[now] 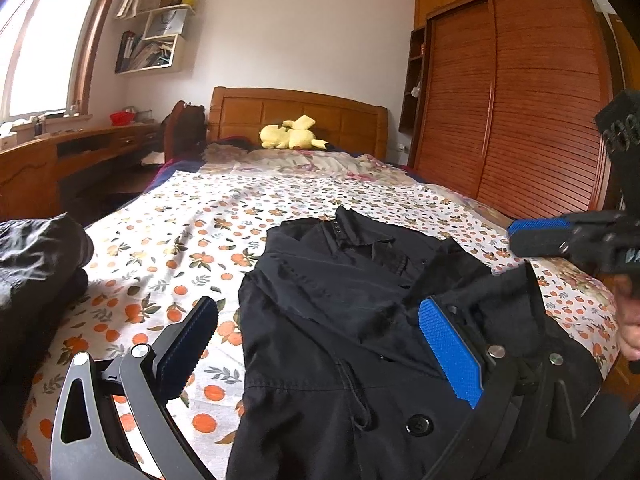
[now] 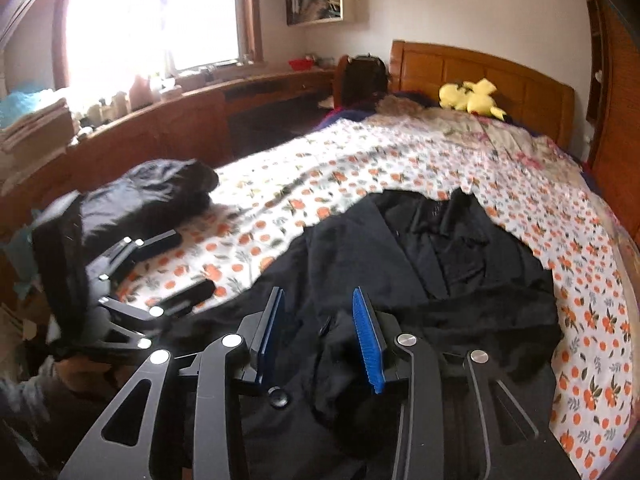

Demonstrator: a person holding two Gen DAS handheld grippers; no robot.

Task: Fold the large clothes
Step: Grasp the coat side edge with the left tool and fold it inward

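Over on the left of the bed [image 1: 168, 216] there's a dark bundle [image 1: 36, 264], looks like another piece of clothing, well apart from everything else. Your left tool [image 1: 320, 344] is spread wide with nothing between the pads, hanging over the coat's [image 1: 340, 320] left edge. The coat is black, lying flat-ish on the orange-print sheet near the foot, collar toward the headboard [image 1: 296, 108], the right side bunched up in folds and a big button [image 1: 418, 425] showing near the front. Your right tool [image 2: 320, 336] is part-way apart, and I can't see any cloth pinched in it; it sits just above the rumpled part.

Stuff that could bite you: black on black, so it's easy to grab two layers where the fabric is piled and drag the whole coat instead of one flap. The sheet is loose too, so a low pinch could catch it. Also the two tools are close, watch for a bump.
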